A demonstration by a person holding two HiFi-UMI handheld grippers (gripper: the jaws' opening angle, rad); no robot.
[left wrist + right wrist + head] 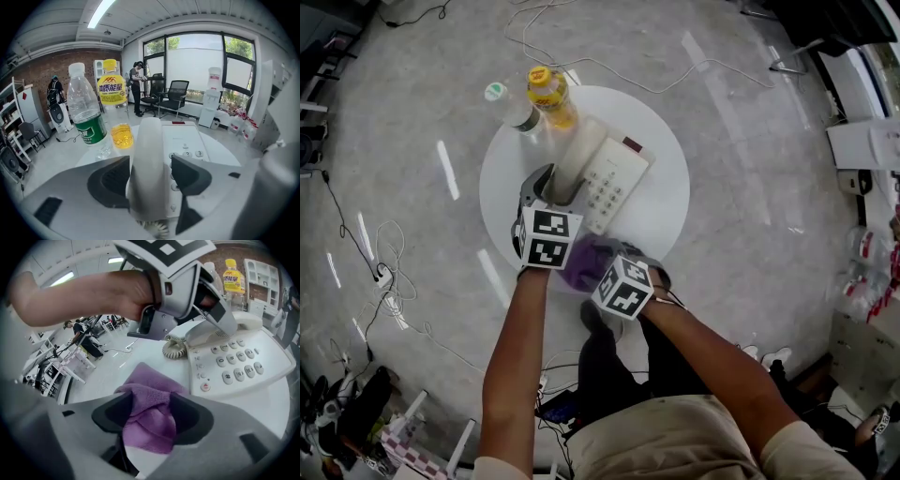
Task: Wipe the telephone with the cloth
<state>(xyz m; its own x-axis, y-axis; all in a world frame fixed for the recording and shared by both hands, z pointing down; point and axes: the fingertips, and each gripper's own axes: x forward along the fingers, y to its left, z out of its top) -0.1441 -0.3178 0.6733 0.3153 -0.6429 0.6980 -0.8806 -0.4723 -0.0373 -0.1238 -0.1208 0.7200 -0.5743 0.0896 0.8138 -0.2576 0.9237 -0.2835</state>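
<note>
A white telephone [619,183] lies on the round white table [666,220]. Its handset [149,164] rests on the base, and my left gripper [150,176] straddles the near end of it, open: the left pad is beside the handset and a gap shows at the right pad. The purple cloth [150,413] lies bunched on the table by the phone's near edge [234,364]. My right gripper [146,416] is open around it, the cloth filling the space between the pads. In the head view the cloth [581,264] sits between the two marker cubes.
A clear water bottle [511,105] with a green label and a yellow drink bottle [551,97] stand at the table's far edge behind the phone. The coiled cord [174,348] lies left of the phone. Cables trail on the floor [384,272].
</note>
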